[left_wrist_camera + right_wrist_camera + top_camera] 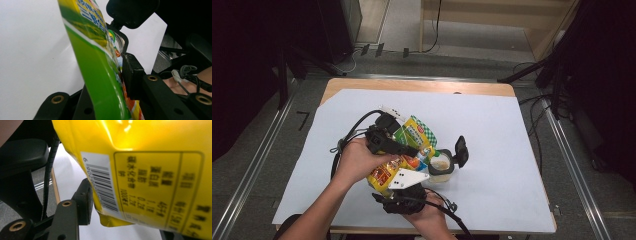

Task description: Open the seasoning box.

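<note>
At frame centre: left gripper (404, 148) and right gripper (404, 186) both clamped on pouch (409, 145), tipped over cup (441, 167). Soft, crinkly, likely light; best gripped at edges.

Pouch (150, 170): print blurred, unreadable; top and right cut off by frame. Right claw (130, 220): far jaw hidden behind pouch. Cup (441, 167) contents indistinct.

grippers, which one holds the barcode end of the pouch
The right gripper, nearer the person: it clamps the yellow barcode corner of the pouch. The left gripper pinches the green upper part, by the open container.
</note>
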Tool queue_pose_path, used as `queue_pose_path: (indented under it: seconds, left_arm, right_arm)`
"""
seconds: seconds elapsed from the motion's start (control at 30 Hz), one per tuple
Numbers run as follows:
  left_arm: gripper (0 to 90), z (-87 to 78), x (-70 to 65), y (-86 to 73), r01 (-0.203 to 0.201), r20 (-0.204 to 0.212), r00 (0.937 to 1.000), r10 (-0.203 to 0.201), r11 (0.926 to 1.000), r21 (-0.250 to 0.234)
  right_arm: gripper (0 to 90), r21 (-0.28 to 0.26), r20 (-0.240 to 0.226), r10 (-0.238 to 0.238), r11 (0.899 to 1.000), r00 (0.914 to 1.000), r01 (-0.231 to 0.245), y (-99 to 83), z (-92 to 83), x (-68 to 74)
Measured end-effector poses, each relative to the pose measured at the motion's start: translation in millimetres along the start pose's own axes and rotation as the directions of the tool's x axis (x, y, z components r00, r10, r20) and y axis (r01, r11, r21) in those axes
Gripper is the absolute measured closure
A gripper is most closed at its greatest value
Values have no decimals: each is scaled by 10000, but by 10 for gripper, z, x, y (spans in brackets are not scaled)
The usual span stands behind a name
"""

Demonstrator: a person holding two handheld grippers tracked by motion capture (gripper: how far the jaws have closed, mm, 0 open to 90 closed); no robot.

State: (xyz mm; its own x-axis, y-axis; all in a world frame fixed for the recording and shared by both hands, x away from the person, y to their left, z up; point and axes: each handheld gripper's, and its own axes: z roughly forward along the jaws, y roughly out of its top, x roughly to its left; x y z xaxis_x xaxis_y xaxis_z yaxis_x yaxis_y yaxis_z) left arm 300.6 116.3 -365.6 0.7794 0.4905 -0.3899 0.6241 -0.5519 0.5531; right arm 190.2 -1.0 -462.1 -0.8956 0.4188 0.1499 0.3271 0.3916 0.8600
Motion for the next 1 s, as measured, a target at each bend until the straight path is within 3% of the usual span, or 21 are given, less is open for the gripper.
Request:
queue_pose_path:
  seconds: [0.3, 0.5, 0.7, 0.87, 1.0]
  left_arm:
    - [788, 51, 41, 17, 147, 265, 9995, -152, 9997, 199]
    - [798, 98, 61, 91, 296, 421, 9986, -321, 9978, 589]
    - [859, 143, 61, 177, 483, 156, 9986, -499, 9945, 935]
    - [861, 162, 102, 196, 606, 369, 9972, -647, 9929, 1026]
    - [849, 184, 104, 185, 625, 665, 9953, -699, 9922, 1075]
  right_arm:
    - [573, 128, 141, -206, 9997, 9997, 204, -10, 6, 16]
    - [568, -65, -73, 177, 9998, 9998, -177, 13, -25, 16]
    - [519, -227, -225, 295, 9993, 9993, -300, 26, -42, -10]
    - [519, -157, -92, 120, 9998, 9999, -122, 22, -32, -24]
    - [592, 29, 53, 7, 10000, 10000, -8, 18, -20, -12]
